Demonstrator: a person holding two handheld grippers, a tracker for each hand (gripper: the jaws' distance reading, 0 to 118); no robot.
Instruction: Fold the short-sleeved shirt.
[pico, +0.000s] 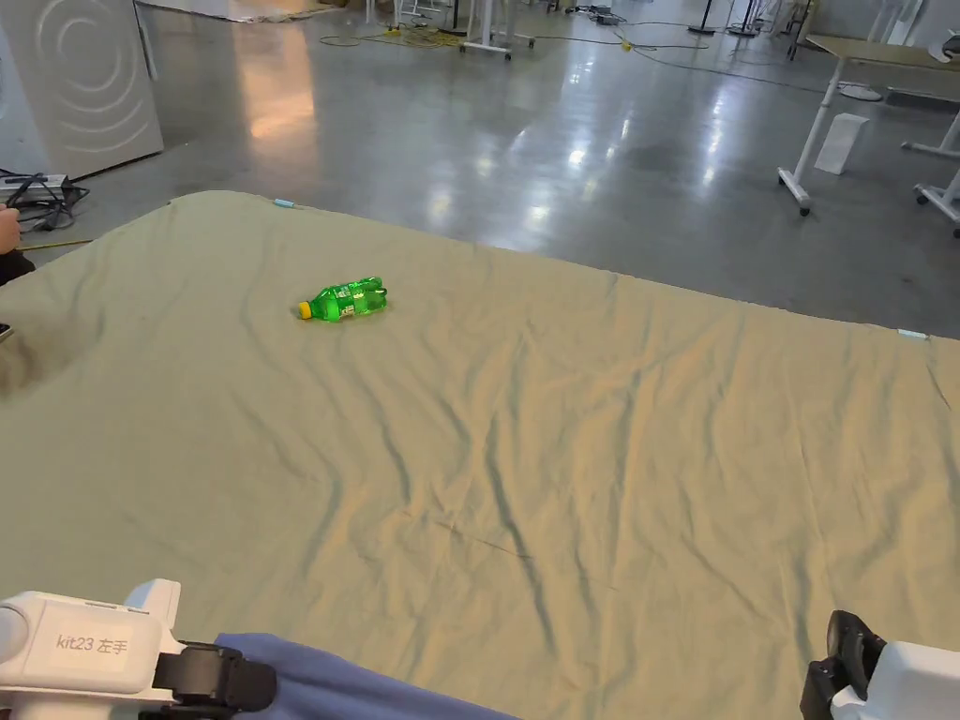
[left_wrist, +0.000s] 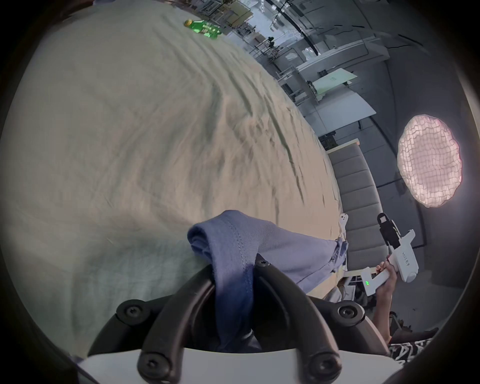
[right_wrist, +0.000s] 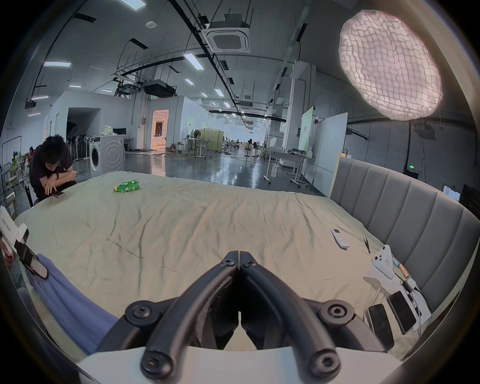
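A blue short-sleeved shirt lies bunched at the near edge of the bed. In the left gripper view its hemmed edge runs between the two black jaws, and my left gripper is shut on it. The head view shows the left gripper at the bottom left, touching the blue cloth. In the right gripper view the shirt trails from the left gripper toward the camera. My right gripper hangs above the sheet with its jaws pressed together and nothing between them; it shows at the bottom right in the head view.
A wrinkled pale green sheet covers the bed. A green bottle lies far left. A grey headboard stands at the right, with a remote, scissors, phones and cables near it. A person crouches at the far left corner.
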